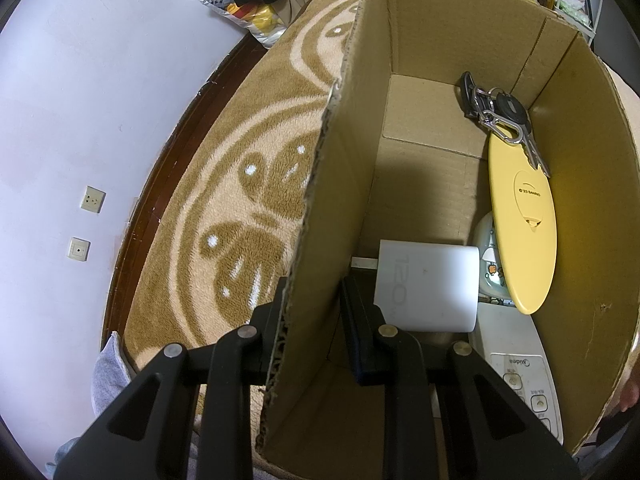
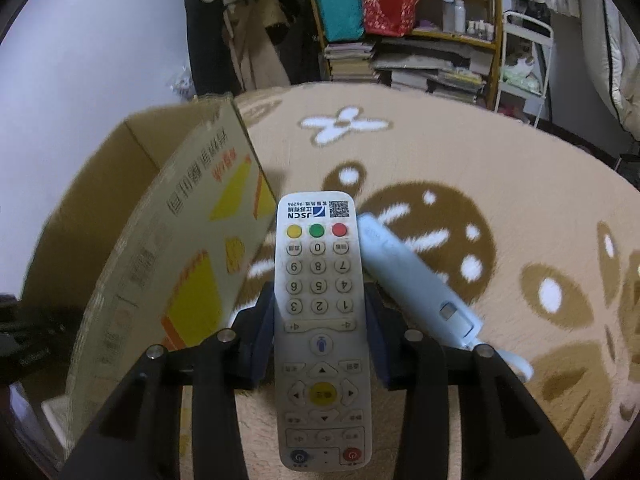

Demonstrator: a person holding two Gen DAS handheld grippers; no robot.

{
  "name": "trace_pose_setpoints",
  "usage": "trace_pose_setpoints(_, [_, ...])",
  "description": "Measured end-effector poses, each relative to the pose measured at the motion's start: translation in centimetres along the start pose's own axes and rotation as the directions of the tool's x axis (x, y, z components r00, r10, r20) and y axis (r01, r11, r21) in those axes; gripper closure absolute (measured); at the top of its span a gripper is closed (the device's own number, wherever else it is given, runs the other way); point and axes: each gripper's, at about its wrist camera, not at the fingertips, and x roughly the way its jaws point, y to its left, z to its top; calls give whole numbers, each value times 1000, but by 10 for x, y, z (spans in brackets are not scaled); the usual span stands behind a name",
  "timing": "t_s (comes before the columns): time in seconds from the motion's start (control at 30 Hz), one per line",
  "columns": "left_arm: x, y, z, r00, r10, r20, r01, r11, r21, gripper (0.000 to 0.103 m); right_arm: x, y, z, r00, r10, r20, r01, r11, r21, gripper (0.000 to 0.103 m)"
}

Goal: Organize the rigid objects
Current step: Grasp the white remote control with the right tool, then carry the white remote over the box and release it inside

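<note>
My left gripper [image 1: 316, 320] is shut on the left wall of the open cardboard box [image 1: 344, 184], one finger outside and one inside. In the box lie a bunch of keys [image 1: 496, 112], a yellow oval disc [image 1: 524, 220], a white block [image 1: 428, 286] and a white remote control [image 1: 524, 384]. My right gripper [image 2: 320, 340] is shut on a white numbered remote control [image 2: 320, 320], held lengthwise just above the carpet. A light blue stick-shaped device [image 2: 416, 284] lies on the carpet beside it, right of the remote. The box [image 2: 160, 264] stands to the left.
The box sits on a beige and brown patterned carpet [image 2: 460, 168]. A white wall with two sockets [image 1: 86, 220] is at the left. A shelf with books and bags [image 2: 408, 32] and a plastic bag [image 1: 248, 8] stand at the back.
</note>
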Motion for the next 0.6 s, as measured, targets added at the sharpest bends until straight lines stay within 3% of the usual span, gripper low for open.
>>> trace_pose_setpoints(0.37, [0, 0, -1, 1000, 0, 0, 0, 1000, 0, 81, -46, 23, 31, 988, 80, 131, -83, 997, 12, 59])
trace_pose_setpoints(0.6, [-1, -4, -2, 1000, 9, 6, -9, 1000, 16, 81, -61, 42, 41, 980, 123, 159, -127, 992, 13, 59])
